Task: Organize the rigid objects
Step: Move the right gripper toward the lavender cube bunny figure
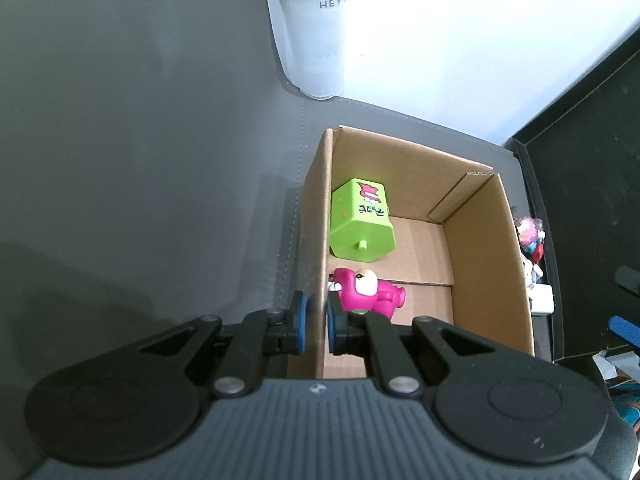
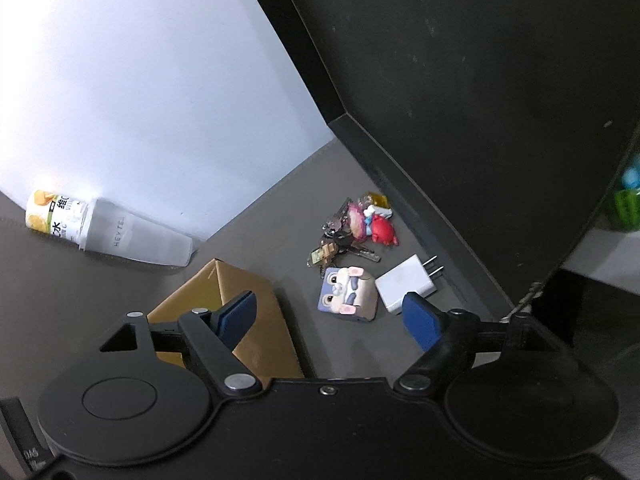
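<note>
Left wrist view shows the cardboard box [image 1: 486,256] open on the grey mat [image 1: 140,160], with a green toy block [image 1: 360,220] lying against its left wall and a pink figure [image 1: 372,290] just below it, at 6 o'clock from the block. My left gripper [image 1: 315,322] points steeply down, its blue pads pinched together on the box's left wall, one pad outside and one inside, the inner one close by the pink figure. A frosted cup [image 1: 314,28] stands at 12 o'clock, well apart from the box.

From the right wrist view, my right gripper [image 2: 332,320] tilts down over the mat with its jaws spread wide and nothing between the pads. Just beyond it lies a square cartoon-face tile [image 2: 350,294], and a white charger plug [image 2: 406,286] sits beside the tile at 3 o'clock. A bunch of keys with charms [image 2: 356,232] lies at 12 o'clock from the tile. A corner of the box shows behind my left finger [image 2: 238,316].
</note>
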